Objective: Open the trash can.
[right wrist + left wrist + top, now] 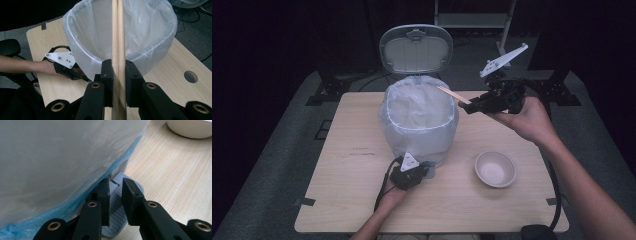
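- At the middle of the counter stands the pedal bin, lined with a clear bag, its lid tipped up and back at twelve o'clock.
- Your left tool sits low at the bin's six o'clock, jaws drawn close together with nothing between them, resting on the ribbed grey pedal. I judge you are pressing it down, which is why the lid stands open.
- Your right tool hangs at the bin's two o'clock, raised off the counter and clamped on a pair of wooden chopsticks. The sticks lie side by side between the pads, and their far ends reach in over the rim.
- Held that way, the chopsticks line up with the open mouth of the bag, so they should drop inside once released.
- The empty white bowl sits on the counter at the bin's four o'clock, well apart from both tools.
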The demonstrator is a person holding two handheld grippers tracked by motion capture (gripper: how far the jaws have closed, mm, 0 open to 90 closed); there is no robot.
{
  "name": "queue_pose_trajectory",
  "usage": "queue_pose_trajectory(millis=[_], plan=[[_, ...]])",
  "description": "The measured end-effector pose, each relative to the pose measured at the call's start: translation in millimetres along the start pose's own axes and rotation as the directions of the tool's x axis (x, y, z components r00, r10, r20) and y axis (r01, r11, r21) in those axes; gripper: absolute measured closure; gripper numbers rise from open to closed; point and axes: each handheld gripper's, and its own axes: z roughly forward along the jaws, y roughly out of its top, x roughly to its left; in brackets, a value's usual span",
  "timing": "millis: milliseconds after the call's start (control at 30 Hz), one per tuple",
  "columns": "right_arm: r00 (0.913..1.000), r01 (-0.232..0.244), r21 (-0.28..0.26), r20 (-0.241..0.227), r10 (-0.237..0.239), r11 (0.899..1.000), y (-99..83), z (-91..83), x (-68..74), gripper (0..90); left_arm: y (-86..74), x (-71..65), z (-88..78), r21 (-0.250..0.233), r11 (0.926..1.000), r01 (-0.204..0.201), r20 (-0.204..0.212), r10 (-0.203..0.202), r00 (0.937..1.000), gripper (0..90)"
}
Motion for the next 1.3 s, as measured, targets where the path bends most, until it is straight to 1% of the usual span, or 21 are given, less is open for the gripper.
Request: queue_pose_trajectory(millis=[33,67,100,200,333,433,600,767,833,900,1000,1100,1300], plan=[[1.0,0.0,0.0,0.0,0.0,1.0,0.0,0.0,0.0,78.9,0.0,0.0,0.0,0.0,1.0,0.0,0.0,0.0,1.0,76.9],[1.0,0.007,0.004,0.001,-0.007,1.0,5.0,1.7,-0.2,78.9,0.0,0.0,-0.1,0.001,1.0,0.0,-0.001,0.0,1.0,76.9],[1.0,0.007,0.004,0.001,-0.007,1.0,5.0,1.7,-0.2,78.9,0.0,0.0,-0.1,0.001,1.0,0.0,-0.001,0.0,1.0,76.9],[1.0,0.006,0.006,-0.007,-0.006,1.0,12.4,4.8,-0.2,78.8,0.0,0.0,-0.1,0.001,1.0,0.0,-0.001,0.0,1.0,76.9],[0.9998,0.019,0.02,-0.009,-0.019,1.0,21.0,10.1,0.3,78.8,0.0,0.0,-0.1,0.001,1.0,0.0,-0.001,0.0,1.0,76.7],[0.9996,0.027,0.02,-0.014,-0.027,0.999,25.4,13.3,1.2,78.9,0.0,0.0,-0.1,0.001,1.0,0.0,-0.001,0.0,1.0,76.7],[0.9992,0.037,0.044,-0.019,-0.036,0.998,35.1,22.4,2.8,78.9,0.0,0.0,-0.1,0.001,1.0,0.0,-0.003,0.0,1.0,76.6],[0.9989,0.043,0.055,-0.021,-0.042,0.998,42.3,27.3,2.6,78.9,0.0,0.0,-0.1,0.001,1.0,0.0,-0.003,0.0,1.0,76.3],[0.9987,0.05,0.067,-0.017,-0.049,0.997,45.6,30.2,2.5,78.8,0.0,0.0,-0.1,0.001,1.0,0.0,-0.003,0.0,1.0,76.3],[0.9988,0.048,0.073,-0.017,-0.047,0.996,48.9,32.6,3.2,78.9,0.0,0.0,-0.1,0.001,1.0,0.0,-0.003,0.0,1.0,76.3],[0.9983,0.056,0.083,-0.021,-0.054,0.995,56.6,37.3,4.7,78.9,0.0,0.0,-0.1,0.001,1.0,0.0,-0.003,0.0,1.0,76.3],[0.998,0.062,0.093,-0.018,-0.061,0.994,60.2,39.3,5.4,78.8,0.0,0.0,-0.1,0.001,1.0,-0.001,-0.002,0.001,1.0,76.3],[0.997,0.074,0.095,-0.03,-0.071,0.993,71.7,46.1,6.4,78.8,0.0,0.0,-0.1,0.001,1.0,0.0,-0.002,0.0,1.0,76.3]])
